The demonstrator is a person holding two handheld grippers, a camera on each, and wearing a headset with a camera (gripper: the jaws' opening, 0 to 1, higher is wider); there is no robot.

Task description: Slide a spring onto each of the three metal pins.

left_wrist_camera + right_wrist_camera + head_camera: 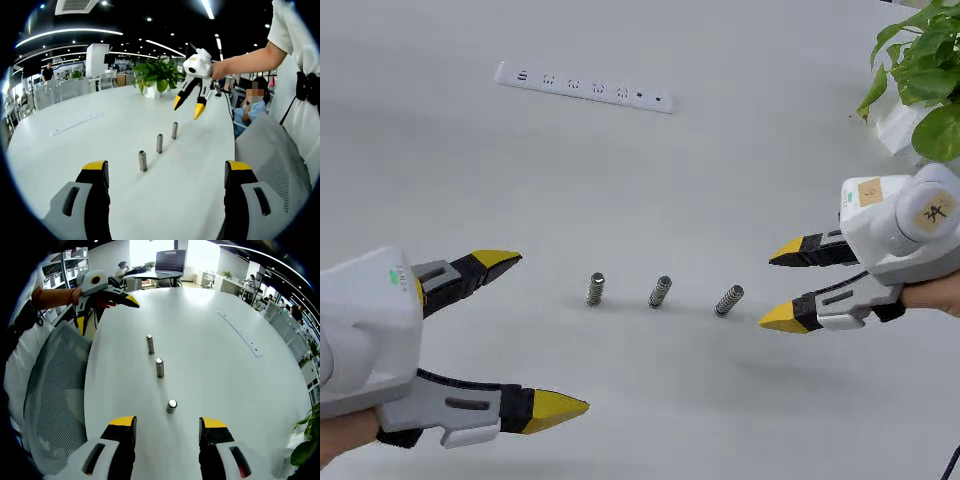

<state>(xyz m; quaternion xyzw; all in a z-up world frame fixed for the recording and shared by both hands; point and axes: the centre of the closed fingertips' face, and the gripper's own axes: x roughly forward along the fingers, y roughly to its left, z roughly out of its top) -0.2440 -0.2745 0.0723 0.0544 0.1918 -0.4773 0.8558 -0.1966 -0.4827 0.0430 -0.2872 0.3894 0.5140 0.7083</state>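
Metal pins stand in a row on the white table (440, 180), at the centre of the head view. Each has a coiled spring around it: the left pin (596, 289), the middle pin (660, 291) and the right pin (728, 300).

At the lower left, the left gripper (548, 332) is held level, its jaws spread wide and empty, with the yellow tips pointing right towards the row. At the right edge, a hand (935, 293) holds the right gripper (767, 290), jaws parted and empty, tips pointing left, near the right pin but apart from it. Its white body carries two tan stickers (933, 211) whose dark marks are too small to read.

A white power strip (583, 87) lies at the upper left. A white pot (895, 125) in the upper right corner holds a leafy plant (920, 70).
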